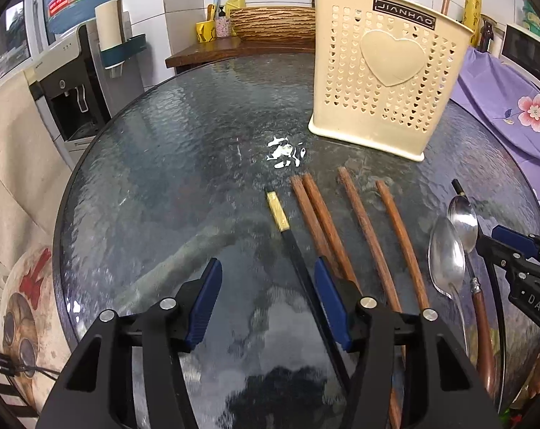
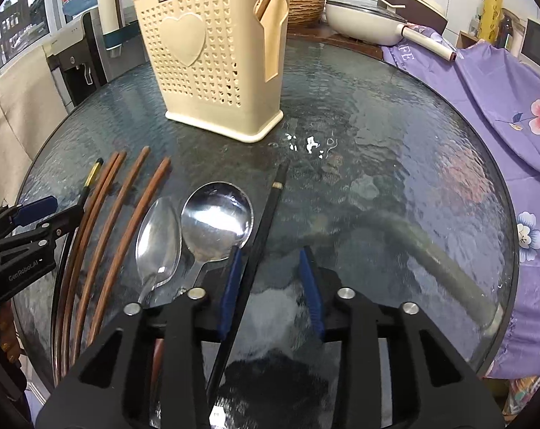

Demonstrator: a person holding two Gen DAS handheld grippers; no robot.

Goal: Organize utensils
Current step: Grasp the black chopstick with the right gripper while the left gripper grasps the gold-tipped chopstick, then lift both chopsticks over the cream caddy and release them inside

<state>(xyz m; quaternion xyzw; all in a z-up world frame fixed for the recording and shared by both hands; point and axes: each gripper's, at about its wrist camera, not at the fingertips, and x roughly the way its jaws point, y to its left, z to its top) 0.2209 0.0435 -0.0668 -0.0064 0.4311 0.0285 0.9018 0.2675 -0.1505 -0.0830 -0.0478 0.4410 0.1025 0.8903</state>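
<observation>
Utensils lie in a row near the front edge of the round glass table [image 1: 162, 150]: a black chopstick with a yellow end [image 1: 277, 211], four brown wooden chopsticks [image 1: 362, 221], two steel spoons [image 2: 216, 214] side by side, and a second black chopstick [image 2: 266, 211]. Behind them stands the cream perforated holder [image 1: 387, 71] with a heart on its front, upright and well apart from the row. The left gripper [image 1: 268, 307] hangs over the yellow-ended chopstick; its blue fingers [image 1: 205, 300] stand apart, the stick running close by the right one, and I cannot tell whether it touches. The right gripper [image 2: 271, 286] has its fingers apart too, the second black chopstick passing between them close against the left one. A purple flowered cloth [image 2: 484, 82] drapes beside the table.
</observation>
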